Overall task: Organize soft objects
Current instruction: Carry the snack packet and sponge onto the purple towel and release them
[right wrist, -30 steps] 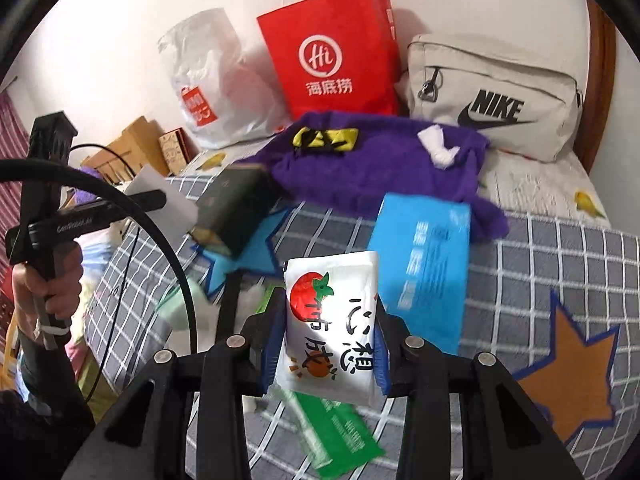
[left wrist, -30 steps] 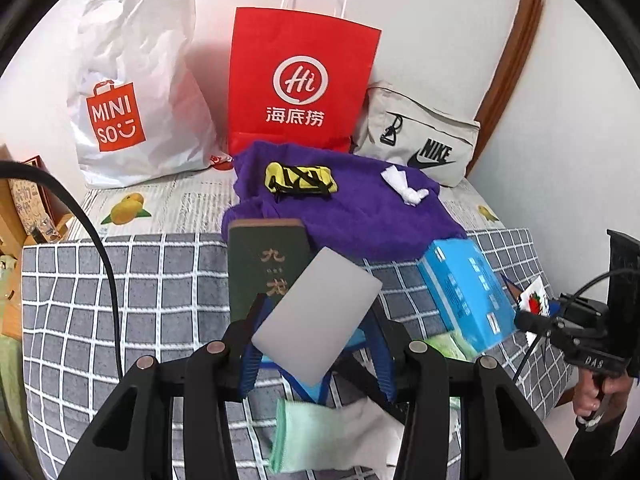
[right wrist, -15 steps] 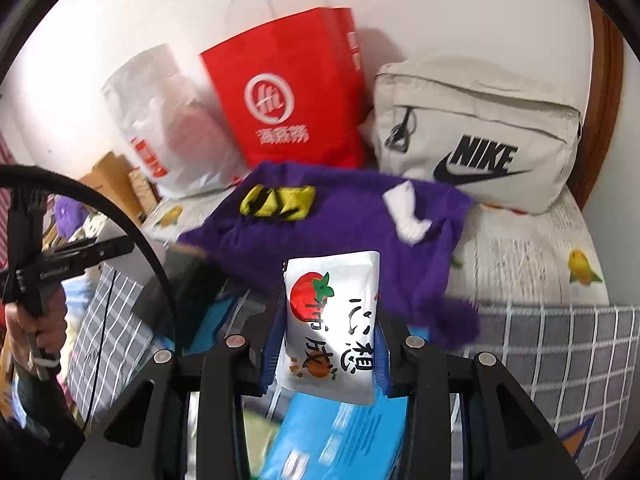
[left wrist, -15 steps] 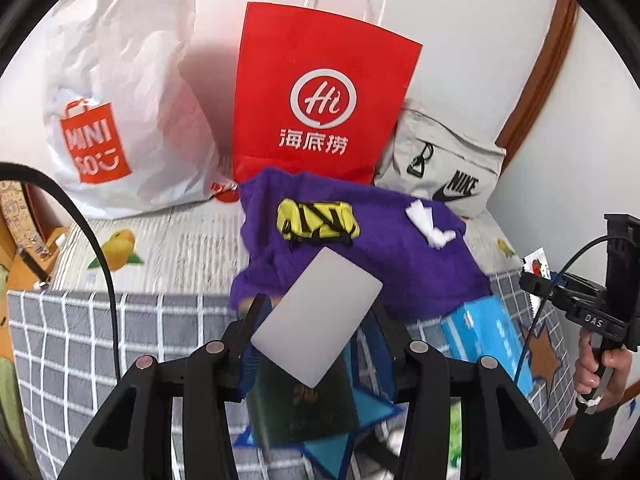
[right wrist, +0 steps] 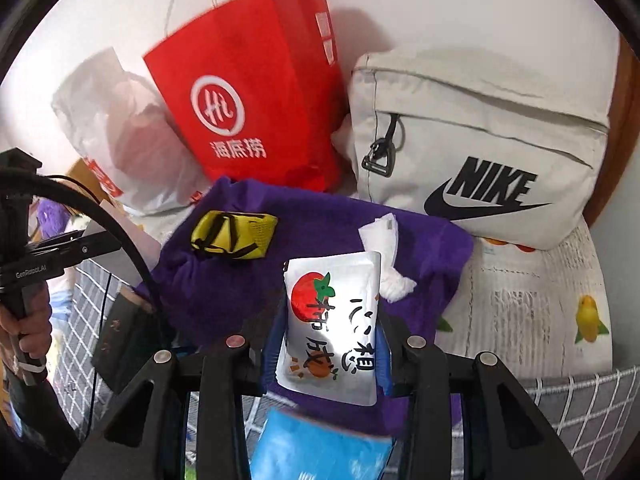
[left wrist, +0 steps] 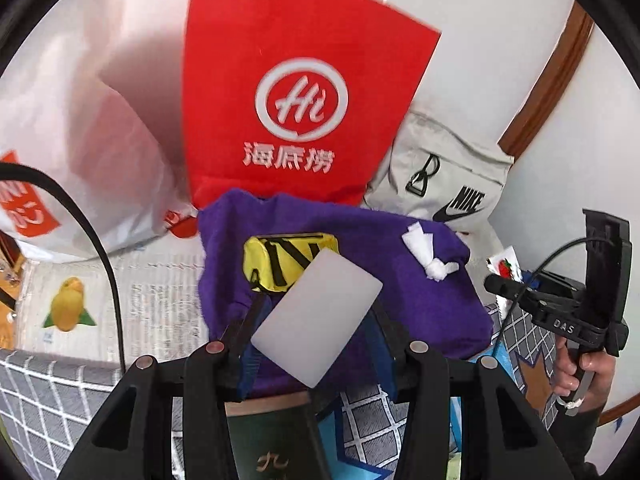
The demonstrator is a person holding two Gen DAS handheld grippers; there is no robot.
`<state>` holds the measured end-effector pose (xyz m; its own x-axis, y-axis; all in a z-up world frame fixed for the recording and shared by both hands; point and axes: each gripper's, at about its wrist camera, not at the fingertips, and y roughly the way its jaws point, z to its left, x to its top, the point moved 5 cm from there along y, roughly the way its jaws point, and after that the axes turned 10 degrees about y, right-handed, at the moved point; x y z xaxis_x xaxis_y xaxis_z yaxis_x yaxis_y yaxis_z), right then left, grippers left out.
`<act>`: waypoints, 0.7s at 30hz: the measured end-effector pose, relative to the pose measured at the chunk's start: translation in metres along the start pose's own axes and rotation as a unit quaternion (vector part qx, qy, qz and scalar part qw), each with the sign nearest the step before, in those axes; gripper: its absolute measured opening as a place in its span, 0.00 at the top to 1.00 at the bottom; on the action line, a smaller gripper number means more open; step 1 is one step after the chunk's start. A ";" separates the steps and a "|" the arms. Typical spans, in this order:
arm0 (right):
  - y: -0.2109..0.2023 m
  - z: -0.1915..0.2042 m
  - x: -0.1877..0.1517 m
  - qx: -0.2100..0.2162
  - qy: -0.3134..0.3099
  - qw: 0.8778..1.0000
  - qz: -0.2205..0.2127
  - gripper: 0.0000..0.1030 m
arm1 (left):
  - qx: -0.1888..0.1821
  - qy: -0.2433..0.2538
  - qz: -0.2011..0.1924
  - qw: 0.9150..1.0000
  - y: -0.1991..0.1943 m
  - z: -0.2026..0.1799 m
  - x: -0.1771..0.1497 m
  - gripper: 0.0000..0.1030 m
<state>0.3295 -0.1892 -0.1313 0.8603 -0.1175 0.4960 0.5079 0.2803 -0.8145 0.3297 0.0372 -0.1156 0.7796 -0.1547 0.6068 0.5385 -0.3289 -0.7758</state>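
Note:
My left gripper (left wrist: 316, 320) is shut on a pale grey card-like packet (left wrist: 316, 316), held tilted above the bed. My right gripper (right wrist: 330, 320) is shut on a white tissue pack with a tomato print (right wrist: 332, 324). Both are held over a purple cloth (left wrist: 360, 264), also in the right wrist view (right wrist: 304, 240). On the cloth lie a yellow pouch (left wrist: 280, 260), seen too in the right wrist view (right wrist: 234, 234), and a crumpled white tissue (left wrist: 428, 252), also in the right wrist view (right wrist: 384, 252).
Against the wall stand a red paper bag (left wrist: 296, 112), a white plastic bag (left wrist: 80, 168) and a beige Nike bag (right wrist: 480, 152). A dark green book (left wrist: 276, 436) and a blue tissue pack (right wrist: 320, 444) lie on the checked blanket (left wrist: 44, 400).
Both grippers have moved forward toward the wall with their packs; the bags and purple cloth now loom larger, and the book and blue pack have slid to the bottom edge.

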 end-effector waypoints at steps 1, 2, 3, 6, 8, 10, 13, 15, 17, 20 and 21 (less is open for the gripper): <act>0.005 -0.001 0.002 0.000 0.001 1.000 0.004 0.62 | -0.004 -0.004 0.002 1.000 0.004 0.001 0.000 0.57; 0.009 -0.002 0.002 0.000 0.002 1.000 0.007 0.62 | -0.008 -0.007 0.004 1.000 0.009 0.001 0.000 0.57; 0.015 -0.003 0.002 0.000 0.000 1.000 0.013 0.62 | -0.010 -0.006 0.008 1.000 0.013 0.001 0.000 0.57; 0.028 -0.007 0.003 -0.005 -0.002 1.000 0.024 0.62 | -0.010 -0.008 0.017 1.000 0.026 0.003 -0.002 0.57; 0.033 -0.010 0.002 -0.005 0.000 1.000 0.029 0.62 | -0.004 -0.005 0.029 1.000 0.035 0.004 -0.004 0.57; 0.040 -0.014 0.001 -0.005 0.005 0.999 0.035 0.62 | -0.002 0.000 0.034 0.999 0.040 0.003 -0.005 0.57; 0.050 -0.019 0.000 -0.010 0.004 0.999 0.045 0.62 | -0.007 0.003 0.042 0.999 0.048 0.003 -0.007 0.57; 0.055 -0.021 -0.001 -0.012 0.003 0.999 0.051 0.62 | 0.000 0.004 0.048 0.999 0.052 0.004 -0.008 0.57; 0.060 -0.023 -0.002 -0.015 0.003 0.998 0.055 0.62 | 0.008 0.004 0.052 0.999 0.056 0.006 -0.009 0.57; 0.068 -0.027 -0.003 -0.022 0.001 0.998 0.063 0.62 | 0.013 0.007 0.054 0.998 0.060 0.007 -0.009 0.57; 0.070 -0.029 -0.003 -0.024 0.004 0.998 0.066 0.62 | 0.015 0.007 0.055 0.998 0.061 0.007 -0.009 0.56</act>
<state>0.3638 -0.1967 -0.1990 0.9202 -0.0898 0.3811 0.3912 0.2483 -0.8861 0.3576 0.0252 -0.1702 0.8304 -0.2015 0.5195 0.4591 -0.2808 -0.8428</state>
